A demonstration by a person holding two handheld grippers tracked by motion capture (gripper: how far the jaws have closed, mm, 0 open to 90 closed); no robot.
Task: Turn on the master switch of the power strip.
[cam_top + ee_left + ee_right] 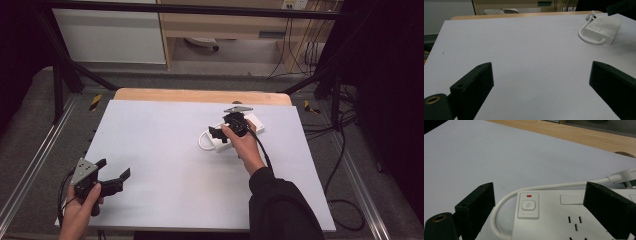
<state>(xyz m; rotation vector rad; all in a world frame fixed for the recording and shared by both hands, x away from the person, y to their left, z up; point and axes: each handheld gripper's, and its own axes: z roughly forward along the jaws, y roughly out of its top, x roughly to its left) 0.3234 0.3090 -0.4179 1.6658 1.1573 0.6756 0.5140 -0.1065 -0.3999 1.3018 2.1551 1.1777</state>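
A white power strip (220, 140) lies on the white table sheet (160, 150) right of centre, its white cable (201, 142) looped at its left end. My right gripper (223, 127) hangs open just over that end. In the right gripper view the jaws stand wide either side of the strip (554, 220), above its power button (528, 205) and red indicator (529, 195). My left gripper (114, 168) is open and holds nothing near the front left of the sheet. The left gripper view shows the strip (602, 28) far off at the upper right.
A wooden table edge (200, 95) runs along the far side of the sheet. Black frame bars and metal rails flank the table. Cables (345, 200) lie on the floor to the right. A cabinet (225, 30) stands behind.
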